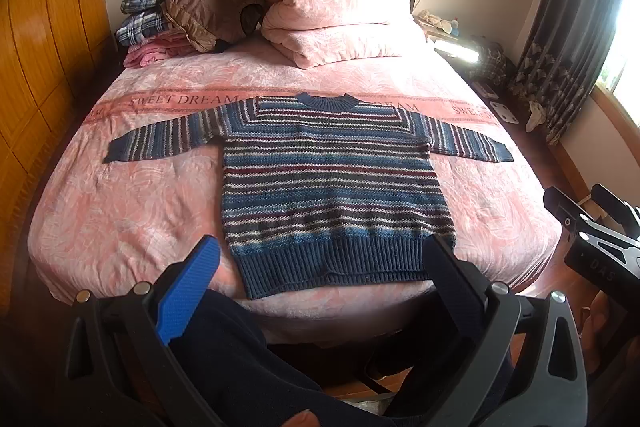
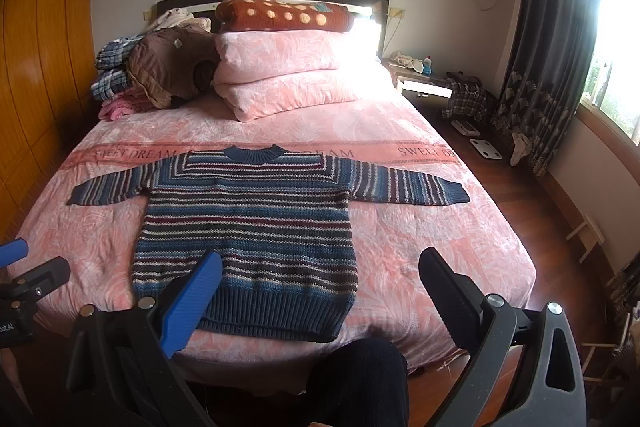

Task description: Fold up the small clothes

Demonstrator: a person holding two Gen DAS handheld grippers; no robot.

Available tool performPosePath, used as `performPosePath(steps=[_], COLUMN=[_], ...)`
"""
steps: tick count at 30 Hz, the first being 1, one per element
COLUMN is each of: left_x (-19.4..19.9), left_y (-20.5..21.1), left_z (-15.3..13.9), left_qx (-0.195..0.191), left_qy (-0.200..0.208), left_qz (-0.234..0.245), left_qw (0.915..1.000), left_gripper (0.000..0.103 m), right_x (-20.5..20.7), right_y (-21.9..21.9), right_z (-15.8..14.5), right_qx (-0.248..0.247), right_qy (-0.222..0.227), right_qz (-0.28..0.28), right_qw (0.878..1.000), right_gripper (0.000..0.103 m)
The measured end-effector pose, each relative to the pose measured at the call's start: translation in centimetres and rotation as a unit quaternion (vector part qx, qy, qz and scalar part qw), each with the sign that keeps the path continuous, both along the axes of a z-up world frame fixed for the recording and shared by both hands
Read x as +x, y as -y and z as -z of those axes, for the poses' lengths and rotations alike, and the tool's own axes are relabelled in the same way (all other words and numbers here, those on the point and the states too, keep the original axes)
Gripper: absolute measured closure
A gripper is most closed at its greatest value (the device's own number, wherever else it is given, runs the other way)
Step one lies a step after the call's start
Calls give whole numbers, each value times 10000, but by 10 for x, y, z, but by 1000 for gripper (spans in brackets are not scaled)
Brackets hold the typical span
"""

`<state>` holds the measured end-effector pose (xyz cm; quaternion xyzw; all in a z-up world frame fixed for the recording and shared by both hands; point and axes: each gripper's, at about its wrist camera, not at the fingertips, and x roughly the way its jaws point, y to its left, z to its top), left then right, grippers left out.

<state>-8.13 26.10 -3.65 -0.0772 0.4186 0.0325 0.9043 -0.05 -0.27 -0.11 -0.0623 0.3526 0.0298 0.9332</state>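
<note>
While the folding has not yet begun, a striped knit sweater (image 1: 332,187) is shown spread flat on the pink bedspread (image 1: 120,219) of the bed, collar toward the headboard, hem at the near edge, and both sleeves stretched sideways. At the far left, a wooden wardrobe (image 1: 44,67) is seen beside the bed, and a pile of folded clothes (image 1: 160,15) is stacked near the headboard next to the pink quilt (image 1: 336,23). The left sleeve (image 1: 160,139) is laid out straight, apart from any tool. The left gripper (image 1: 320,267) is held above the near hem with its jaws spread wide and nothing between them; the blue finger pad (image 1: 188,299) is seen off the hem's left end and the dark finger over its right corner. The right gripper (image 2: 320,279) is likewise held wide and empty, over the hem's right corner and the bedspread beyond it. The right sleeve (image 2: 408,187) is extended toward the window side.

The step in hand is judged to be the first grasp. It is best done by pinching each sleeve at the cuff, through both knit layers, and carrying it across the chest without dragging the body. Because thick knit slips and stretches, a deep bite and a low, even lift are advised, so that the hem is left square to the bed edge.
</note>
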Motion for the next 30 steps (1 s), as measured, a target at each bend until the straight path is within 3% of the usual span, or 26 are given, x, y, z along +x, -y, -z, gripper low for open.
performPosePath(steps=[30], left_x=[2], left_y=[-10], left_z=[-4], left_qx=[9], left_qy=[7], left_qz=[-31], left_qw=[10000], left_gripper=[3], right_x=[2], right_y=[0], right_z=[1], right_qx=[-48], right_qy=[32], right_qz=[-10], right_qw=[10000], right_gripper=[4])
